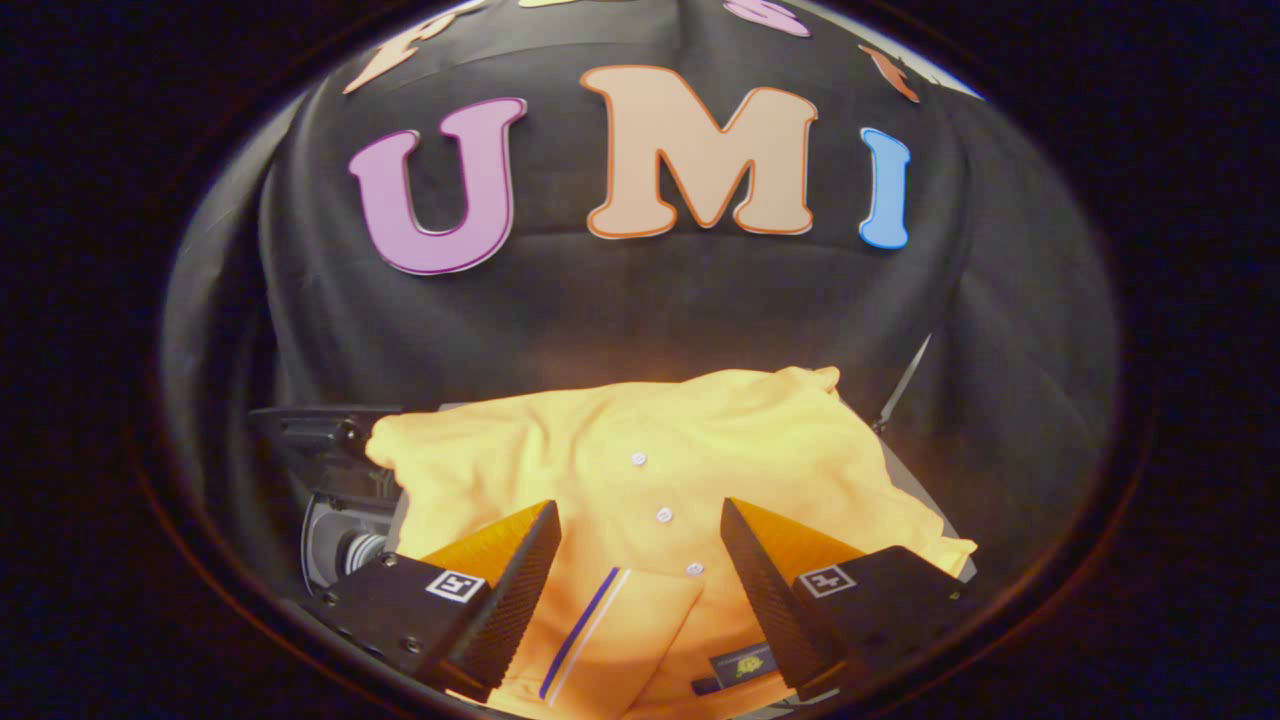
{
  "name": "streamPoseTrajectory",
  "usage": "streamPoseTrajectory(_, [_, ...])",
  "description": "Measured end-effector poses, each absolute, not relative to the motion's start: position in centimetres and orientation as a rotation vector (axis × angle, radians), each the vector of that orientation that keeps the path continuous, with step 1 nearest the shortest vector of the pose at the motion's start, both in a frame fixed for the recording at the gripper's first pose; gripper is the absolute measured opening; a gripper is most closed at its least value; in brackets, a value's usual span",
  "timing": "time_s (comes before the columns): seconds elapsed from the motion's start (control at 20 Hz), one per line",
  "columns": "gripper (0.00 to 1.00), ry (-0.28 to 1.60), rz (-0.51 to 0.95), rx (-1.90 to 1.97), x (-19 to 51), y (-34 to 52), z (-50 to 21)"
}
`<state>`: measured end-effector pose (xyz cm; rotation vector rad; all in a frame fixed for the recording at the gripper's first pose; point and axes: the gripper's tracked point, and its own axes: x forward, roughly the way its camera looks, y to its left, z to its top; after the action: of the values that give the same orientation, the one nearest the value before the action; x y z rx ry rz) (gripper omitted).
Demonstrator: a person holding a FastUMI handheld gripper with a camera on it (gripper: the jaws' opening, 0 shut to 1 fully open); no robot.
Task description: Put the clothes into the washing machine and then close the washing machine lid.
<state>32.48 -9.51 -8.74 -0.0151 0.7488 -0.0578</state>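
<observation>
A yellow polo shirt (pixel 660 450) with white buttons and a striped collar lies spread out flat, just ahead of and under my fingers. My gripper (pixel 640 515) stands open above it, one finger on each side of the button placket, and nothing is pinched between them. Left of the shirt, beside my left finger, a dark and grey part of the washing machine (pixel 335 500) shows, with a round metal piece inside. The shirt hides the surface under it.
A thin dark rod (pixel 905 385) slants up behind the shirt's far right corner. A grey edge (pixel 905 475) of the surface shows along the shirt's right side. The booth's black cloth wall stands close behind.
</observation>
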Motion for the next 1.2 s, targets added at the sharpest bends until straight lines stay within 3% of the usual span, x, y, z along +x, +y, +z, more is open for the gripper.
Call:
streamPoseTrajectory(0.2, [0.96,0.854,-0.012,0.036,33.1,-8.3,-11.2])
streamPoseTrajectory(0.45, [0.86,0.816,-0.033,0.016,33.4,-9.0,-11.7])
streamPoseTrajectory(0.55, [0.61,0.803,-0.030,0.053,33.3,-9.0,-11.3])
streamPoseTrajectory(0.65, [0.49,0.792,-0.041,0.115,32.5,-9.6,-10.9])
streamPoseTrajectory(0.75, [0.18,0.771,-0.040,0.223,32.0,-9.8,-10.9])
streamPoseTrajectory(0.8, [0.11,0.750,-0.036,0.267,32.0,-9.9,-10.9])
streamPoseTrajectory(0.9, [0.03,0.713,-0.043,0.332,31.3,-9.9,-10.7])
streamPoseTrajectory(1.2, [0.00,0.643,-0.052,0.290,30.0,-9.4,-10.2])
